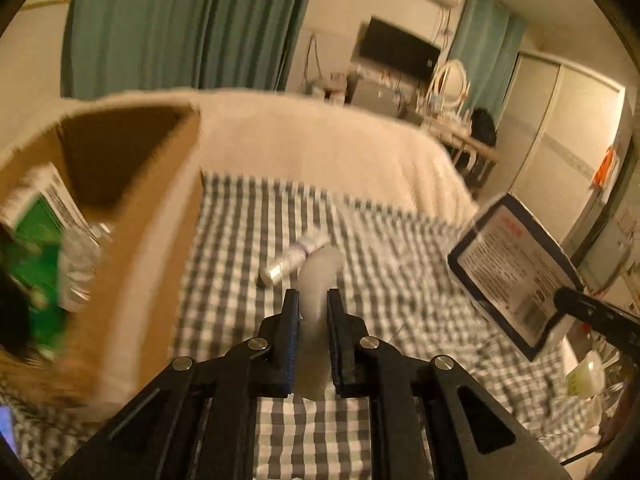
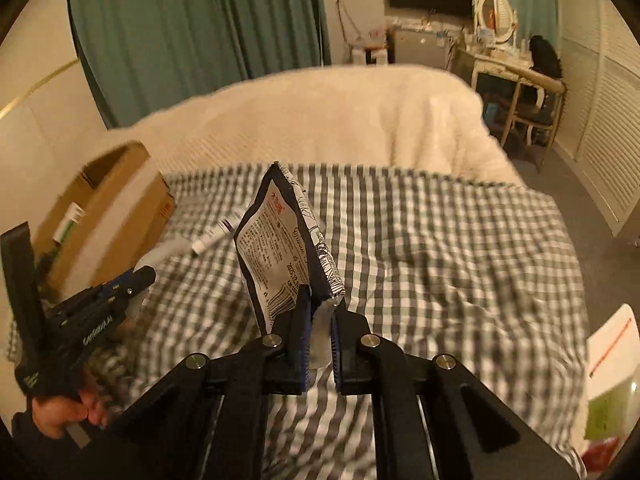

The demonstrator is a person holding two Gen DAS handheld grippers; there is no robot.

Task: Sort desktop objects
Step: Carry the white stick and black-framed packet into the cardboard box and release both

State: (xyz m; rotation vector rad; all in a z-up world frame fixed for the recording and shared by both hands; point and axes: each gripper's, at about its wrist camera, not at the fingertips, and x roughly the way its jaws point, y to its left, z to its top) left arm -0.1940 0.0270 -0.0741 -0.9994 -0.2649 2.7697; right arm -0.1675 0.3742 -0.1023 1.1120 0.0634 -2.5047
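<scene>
My left gripper (image 1: 313, 300) is shut on a pale, translucent, curved soft piece (image 1: 320, 272), held above the grey checked sheet (image 1: 380, 248). In the right wrist view this gripper (image 2: 138, 280) is at the left, held by a hand (image 2: 60, 412). My right gripper (image 2: 320, 304) is shut on the lower corner of a dark blue and white printed packet (image 2: 276, 236), which stands upright above the sheet (image 2: 440, 260). The left wrist view shows that packet (image 1: 516, 272) at the right. A small white tube (image 1: 290, 262) (image 2: 216, 234) lies on the sheet.
An open cardboard box (image 1: 156, 208) (image 2: 116, 200) stands at the left and holds a green and white carton (image 1: 40, 216) and a clear bottle (image 1: 80, 264). A cream blanket (image 2: 340, 120) covers the far bed. White and green items (image 2: 608, 364) sit at the right edge.
</scene>
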